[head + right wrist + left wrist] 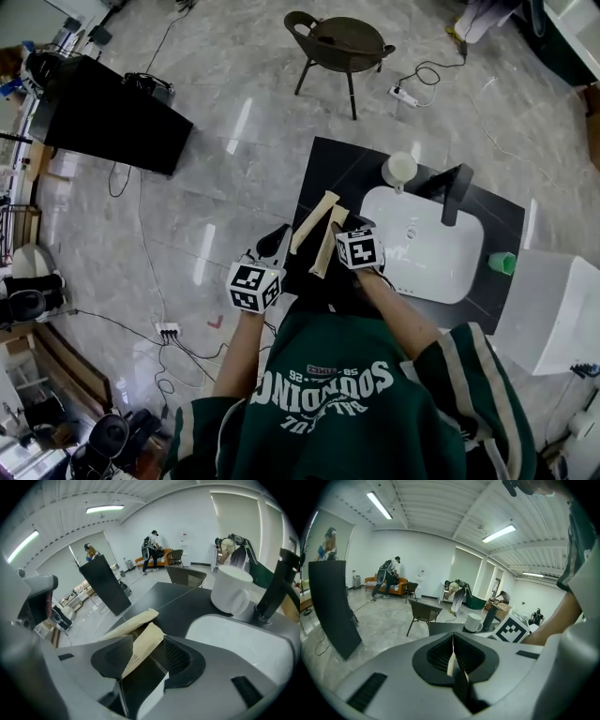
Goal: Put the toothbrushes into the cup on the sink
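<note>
Two toothbrushes [325,248], each in a long beige paper sleeve, lie side by side on the dark table [323,164] just left of the sink [427,258]. Neither is yet in the cup [400,169], which stands at the basin's back rim beside the black tap [457,190]. The right claw [146,643] points steeply down over the nearer toothbrush [140,651]. Its jaws are spread wide to either side of the sleeve, pads clear of it, so it grips nothing. That straddle looks meant to line up a pinch across the sleeve's narrow width. The farther toothbrush [129,624] lies flat just beyond. The left claw [453,644] hangs at the table's left edge with its jaws closed together. A thin pale sliver shows in the seam; paper or pad edge, I cannot tell. It probably waits its turn.
</note>
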`<state>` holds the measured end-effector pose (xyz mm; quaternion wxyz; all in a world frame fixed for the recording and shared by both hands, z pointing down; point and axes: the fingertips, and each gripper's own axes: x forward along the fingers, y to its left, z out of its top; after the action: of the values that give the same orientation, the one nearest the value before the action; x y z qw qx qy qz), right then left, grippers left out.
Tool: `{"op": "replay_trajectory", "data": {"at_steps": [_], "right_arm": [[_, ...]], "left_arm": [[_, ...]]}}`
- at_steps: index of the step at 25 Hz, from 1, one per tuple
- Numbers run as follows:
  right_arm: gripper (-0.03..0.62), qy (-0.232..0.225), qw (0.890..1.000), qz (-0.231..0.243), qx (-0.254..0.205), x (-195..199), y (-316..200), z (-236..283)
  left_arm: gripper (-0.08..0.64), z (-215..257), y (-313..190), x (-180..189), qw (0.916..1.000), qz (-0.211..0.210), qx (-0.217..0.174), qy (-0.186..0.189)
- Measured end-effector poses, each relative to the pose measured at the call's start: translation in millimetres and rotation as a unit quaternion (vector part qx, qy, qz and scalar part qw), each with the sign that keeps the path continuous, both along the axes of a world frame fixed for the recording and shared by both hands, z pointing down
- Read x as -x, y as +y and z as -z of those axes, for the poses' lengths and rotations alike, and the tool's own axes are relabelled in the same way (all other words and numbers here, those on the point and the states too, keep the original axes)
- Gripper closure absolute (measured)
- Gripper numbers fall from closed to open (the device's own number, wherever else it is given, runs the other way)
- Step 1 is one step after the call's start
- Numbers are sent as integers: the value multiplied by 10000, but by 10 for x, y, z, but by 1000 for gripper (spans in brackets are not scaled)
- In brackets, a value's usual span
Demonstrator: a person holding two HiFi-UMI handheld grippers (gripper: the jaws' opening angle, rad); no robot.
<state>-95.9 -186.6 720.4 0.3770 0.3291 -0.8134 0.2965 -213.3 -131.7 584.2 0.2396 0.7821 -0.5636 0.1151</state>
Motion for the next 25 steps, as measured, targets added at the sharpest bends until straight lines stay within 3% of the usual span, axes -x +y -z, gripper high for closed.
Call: {"op": "replay_trajectory", "data": {"at_steps": [3,12,19,25], "right_arm": [[391,118,9997,192,100,66,24,-129],[393,342,9984,153,421,65,12,-290],[488,-83,9971,132,744,46,82,-204],[511,-400,9967,61,709,-81,108,-51]], "left_arm": [[548,-29,47,71,9999,100,34,-3],[548,-96,117,159,9997,188,141,-9],[548,-99,38,39,9999,47,102,23],[548,-69,-62,-156,9998,-176,55,66]]}}
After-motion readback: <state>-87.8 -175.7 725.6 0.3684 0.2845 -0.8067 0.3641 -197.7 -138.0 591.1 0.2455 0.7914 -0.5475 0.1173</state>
